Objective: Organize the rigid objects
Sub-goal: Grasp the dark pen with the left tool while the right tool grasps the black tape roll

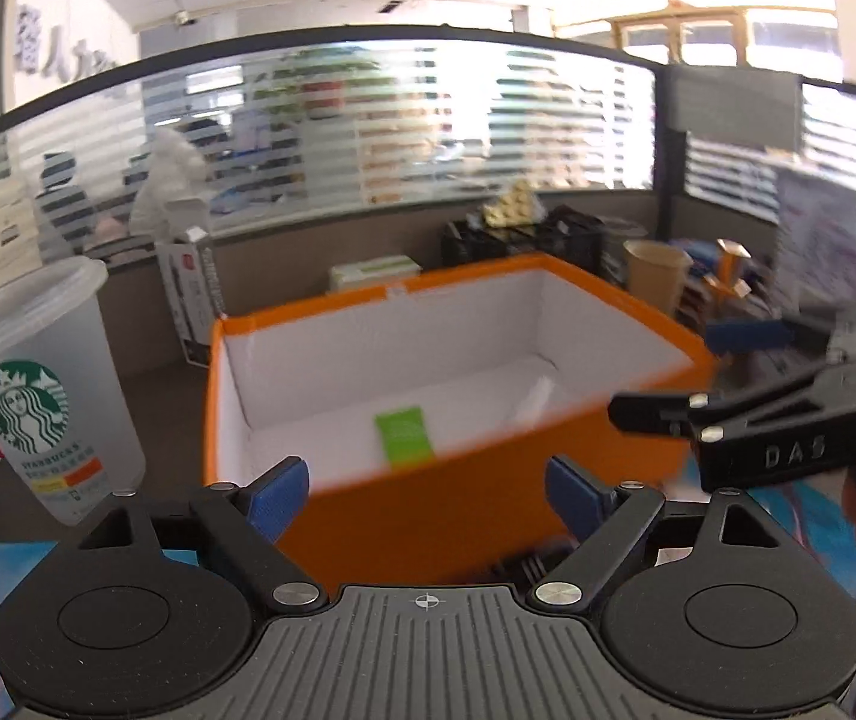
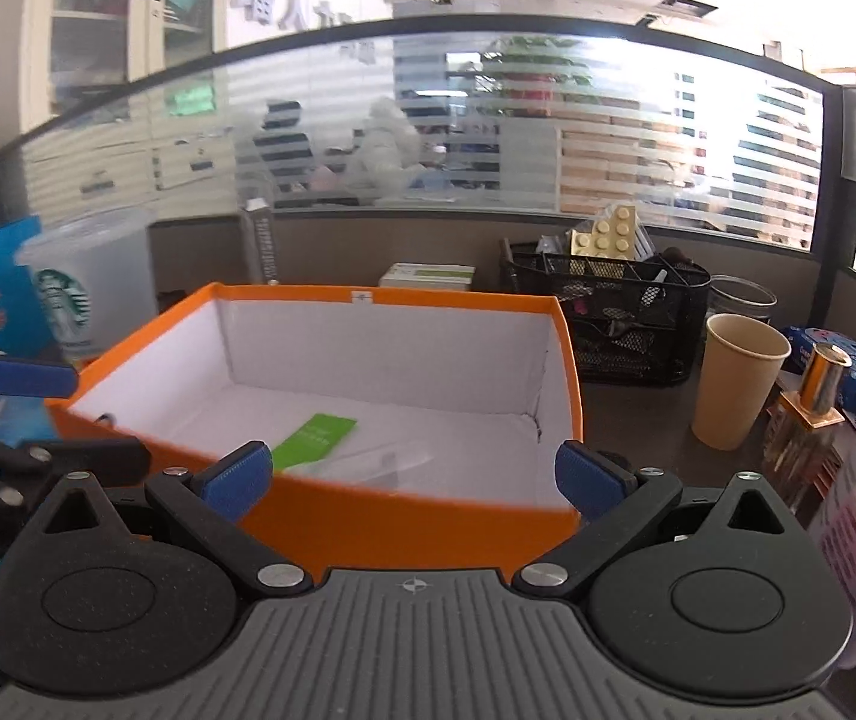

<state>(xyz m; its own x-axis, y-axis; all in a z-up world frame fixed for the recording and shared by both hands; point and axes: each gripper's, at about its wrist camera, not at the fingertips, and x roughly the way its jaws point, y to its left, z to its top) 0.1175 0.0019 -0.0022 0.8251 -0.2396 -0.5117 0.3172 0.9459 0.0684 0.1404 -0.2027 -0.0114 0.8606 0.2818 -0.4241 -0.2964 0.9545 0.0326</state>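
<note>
An orange box (image 1: 475, 510) with a white inside stands on the desk ahead of both grippers; it also shows in the right wrist view (image 2: 404, 516). A green card (image 1: 404, 437) lies on its floor, seen too in the right wrist view (image 2: 317, 438). My left gripper (image 1: 428, 495) is open and empty, just before the box's near wall. My right gripper (image 2: 413, 480) is open and empty at the box's near wall. The right gripper also shows at the right of the left wrist view (image 1: 745, 372), and the left gripper at the left of the right wrist view (image 2: 38, 414).
A clear Starbucks cup (image 1: 44, 396) stands left of the box. A paper cup (image 2: 736, 378), a black mesh organizer (image 2: 607, 312) with a tan brick plate, a gold trophy (image 2: 811, 408) and a white-green carton (image 2: 428, 276) stand right of and behind the box. A glass partition closes the back.
</note>
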